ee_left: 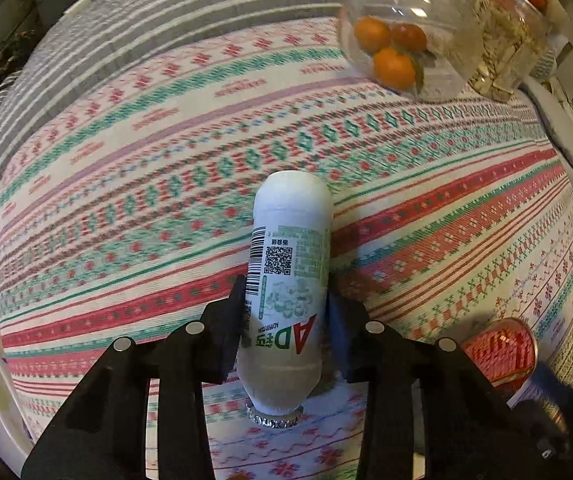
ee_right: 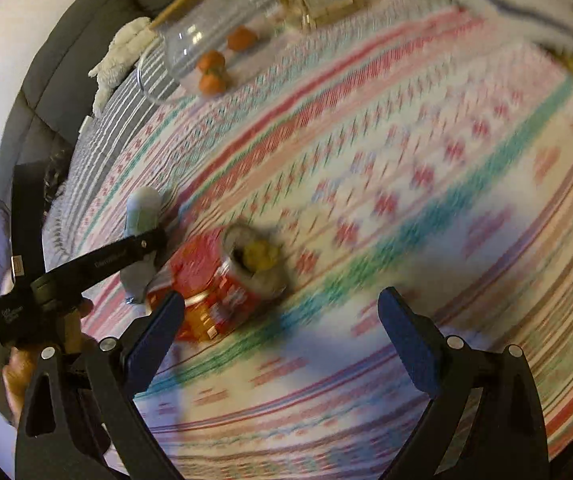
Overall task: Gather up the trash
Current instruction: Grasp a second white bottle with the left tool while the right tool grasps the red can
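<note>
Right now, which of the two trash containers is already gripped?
The white AD milk bottle, clamped between the left gripper fingers. The red can lies on its side on the tablecloth, ahead of the open right gripper.

One bottle (ee_left: 286, 280), one can (ee_right: 222, 280), three oranges (ee_left: 390, 50).

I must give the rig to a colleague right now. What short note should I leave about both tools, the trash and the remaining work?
Left tool: shut on the white bottle, which lies across the patterned tablecloth with its foil-topped mouth toward the camera.
Right tool: open, holding nothing, near the red can. That view is blurred.
The red can lies on its side on the cloth, open end showing something yellow.
The glass bowl of oranges is not trash.
Done: bottle gripped. Left: grip the can, then discard both. No bin is in view.
</note>
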### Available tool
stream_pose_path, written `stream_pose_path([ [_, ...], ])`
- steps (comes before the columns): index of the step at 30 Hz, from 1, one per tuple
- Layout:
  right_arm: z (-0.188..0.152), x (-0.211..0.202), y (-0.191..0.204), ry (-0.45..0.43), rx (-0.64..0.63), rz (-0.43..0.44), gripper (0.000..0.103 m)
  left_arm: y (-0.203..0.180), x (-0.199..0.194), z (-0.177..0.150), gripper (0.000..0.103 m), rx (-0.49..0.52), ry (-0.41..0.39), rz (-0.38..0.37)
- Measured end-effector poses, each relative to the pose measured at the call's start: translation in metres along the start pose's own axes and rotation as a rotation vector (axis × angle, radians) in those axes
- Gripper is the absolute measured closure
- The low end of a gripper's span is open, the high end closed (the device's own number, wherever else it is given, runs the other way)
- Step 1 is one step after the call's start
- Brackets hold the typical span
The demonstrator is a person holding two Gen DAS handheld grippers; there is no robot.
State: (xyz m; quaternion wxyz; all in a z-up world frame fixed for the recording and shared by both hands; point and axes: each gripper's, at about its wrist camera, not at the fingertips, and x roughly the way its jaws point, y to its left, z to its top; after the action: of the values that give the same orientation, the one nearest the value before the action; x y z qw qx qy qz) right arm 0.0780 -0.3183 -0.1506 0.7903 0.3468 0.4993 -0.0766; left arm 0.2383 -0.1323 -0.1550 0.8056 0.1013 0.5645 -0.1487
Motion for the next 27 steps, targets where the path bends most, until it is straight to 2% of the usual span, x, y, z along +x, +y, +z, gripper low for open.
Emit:
stream_pose_path([
  [7,-0.004,0.023,0.035,0.020,0.090,0.109,0.009,0.027,-0.031,-0.015,0.067,-0.008,-0.056,-0.006],
  [9,0.002,0.030,0.042,0.011,0.111,0.102,0.009,0.035,-0.041,-0.016,0.067,-0.019,-0.072,-0.011],
  [12,0.016,0.044,0.051,-0.010,0.107,0.047,0.009,0.052,-0.054,-0.016,0.067,-0.053,-0.094,-0.036],
  [14,0.026,0.051,0.060,-0.039,0.063,-0.006,0.009,0.059,-0.061,-0.015,0.067,-0.076,-0.109,-0.049],
  [16,0.030,0.062,0.076,-0.051,-0.054,-0.083,0.009,0.062,-0.063,-0.015,0.067,-0.094,-0.122,-0.048],
  [20,0.015,0.076,0.103,-0.080,-0.286,-0.233,0.008,0.080,-0.066,-0.016,0.067,-0.144,-0.128,-0.059],
  [27,0.000,0.068,0.097,-0.042,-0.384,-0.249,0.010,0.093,-0.070,-0.022,0.067,-0.177,-0.133,-0.058],
])
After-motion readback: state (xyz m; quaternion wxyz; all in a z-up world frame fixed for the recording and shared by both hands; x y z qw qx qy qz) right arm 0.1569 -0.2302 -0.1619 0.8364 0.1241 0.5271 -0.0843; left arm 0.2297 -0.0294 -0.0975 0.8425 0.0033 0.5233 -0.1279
